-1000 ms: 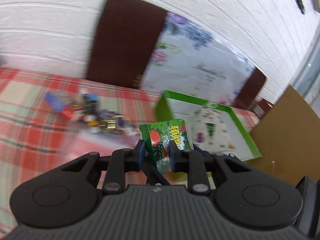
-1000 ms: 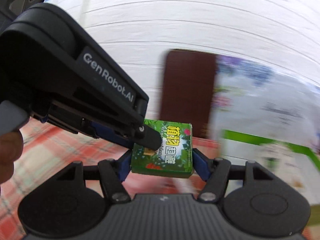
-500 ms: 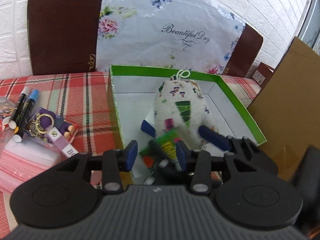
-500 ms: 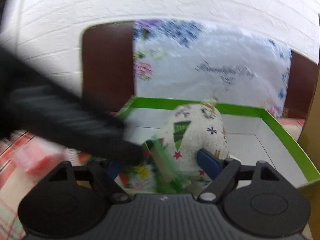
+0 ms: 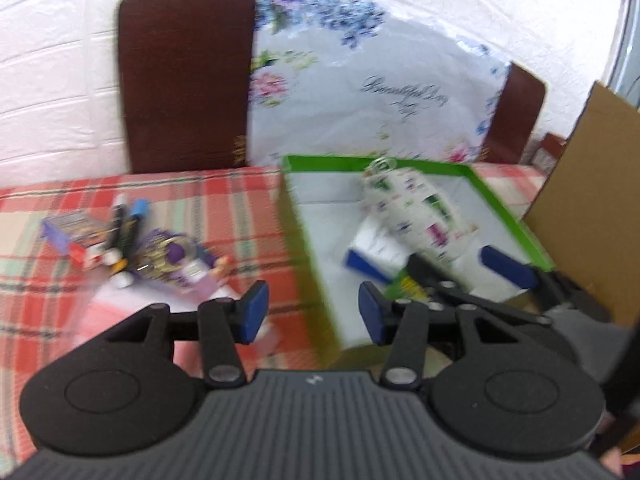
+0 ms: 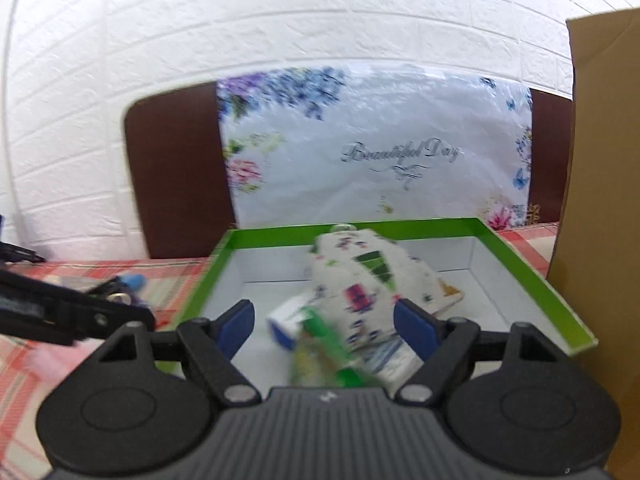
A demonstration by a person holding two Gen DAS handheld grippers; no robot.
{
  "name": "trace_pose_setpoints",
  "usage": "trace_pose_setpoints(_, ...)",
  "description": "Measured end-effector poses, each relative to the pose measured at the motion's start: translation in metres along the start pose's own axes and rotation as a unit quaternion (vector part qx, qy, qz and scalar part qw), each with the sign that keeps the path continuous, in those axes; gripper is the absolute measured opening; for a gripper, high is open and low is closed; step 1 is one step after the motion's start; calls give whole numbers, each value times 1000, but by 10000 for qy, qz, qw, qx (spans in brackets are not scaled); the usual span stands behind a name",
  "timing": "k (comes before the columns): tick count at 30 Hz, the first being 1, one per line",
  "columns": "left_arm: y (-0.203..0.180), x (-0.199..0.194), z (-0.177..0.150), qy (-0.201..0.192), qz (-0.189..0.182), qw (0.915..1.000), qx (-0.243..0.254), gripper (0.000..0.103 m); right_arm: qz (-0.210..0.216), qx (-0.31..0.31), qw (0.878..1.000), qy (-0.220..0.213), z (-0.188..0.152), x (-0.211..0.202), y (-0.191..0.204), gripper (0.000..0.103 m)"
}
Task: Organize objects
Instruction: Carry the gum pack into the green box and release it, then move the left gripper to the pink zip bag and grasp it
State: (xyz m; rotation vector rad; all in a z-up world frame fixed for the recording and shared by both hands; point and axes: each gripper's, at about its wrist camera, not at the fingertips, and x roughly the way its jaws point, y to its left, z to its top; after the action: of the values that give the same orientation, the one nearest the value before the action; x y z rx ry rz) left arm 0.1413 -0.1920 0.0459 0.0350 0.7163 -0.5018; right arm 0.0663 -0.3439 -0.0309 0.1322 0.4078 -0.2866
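A green-rimmed white box [image 5: 512,204] [image 6: 532,276] sits on the plaid table. Inside lie a white patterned pouch [image 5: 416,208] [image 6: 360,280], a blue-and-white carton [image 5: 372,256] [image 6: 286,320] and the small green packet [image 6: 320,344] [image 5: 406,286], blurred, near the box's front. My left gripper [image 5: 312,312] is open and empty over the box's left wall. My right gripper [image 6: 324,320] is open just above the green packet; it also shows in the left wrist view [image 5: 504,268].
Markers [image 5: 128,224], a purple keychain [image 5: 172,260] and a small printed box [image 5: 68,228] lie on the plaid cloth left of the box. A cardboard panel [image 5: 592,208] stands at the right. Brown chairs [image 5: 184,76] and a floral bag [image 6: 380,152] stand behind.
Both grippers held the green packet a second ago. It was carried over the box and both grippers opened; the packet now lies loose in the box. The left gripper has drawn back leftward.
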Motion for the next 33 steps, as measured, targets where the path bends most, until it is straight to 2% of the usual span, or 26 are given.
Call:
trace_pose_setpoints(5, 35, -14, -19, 102, 394, 9990, -167, 52, 197, -219, 9995, -135, -4, -20, 32, 80)
trace_pose_setpoints(8, 70, -22, -34, 181, 559, 9972, -470, 52, 392, -269, 9987, -200, -8, -31, 53, 79)
trace_pose_setpoints(13, 134, -29, -63, 385, 957, 9885, -1106, 51, 1064, -773, 9913, -56, -20, -36, 105, 77)
trace_pose_setpoints(16, 162, -32, -74, 453, 1039, 9826, -1470, 50, 1359, -1146, 9840, 141, -28, -26, 138, 76)
trace_pose_setpoints(18, 177, -33, -79, 455, 990, 9802, -1652, 50, 1565, -1160, 9801, 390, -33, -13, 152, 76)
trace_pose_setpoints(23, 195, -29, -70, 298, 606, 9793, -1910, 52, 1594, -783, 9781, 1086, -39, 27, 156, 78)
trace_pose_setpoints(26, 190, -15, -54, 157, 399, 9845, -1700, 56, 1562, -693, 9782, 1176, -44, 34, 153, 81)
trace_pose_setpoints(28, 186, 1, -43, 136, 294, 9872, -1562, 71, 1560, -837, 9765, 1233, -46, 40, 154, 85)
trace_pose_setpoints(29, 185, 10, -39, 150, 270, 9878, -1525, 75, 1574, -901, 9752, 1272, -47, 43, 155, 85)
trace_pose_setpoints(33, 180, 41, -30, 379, -135, 9880, -1490, 76, 1665, -1100, 9708, 1333, -45, 59, 166, 90)
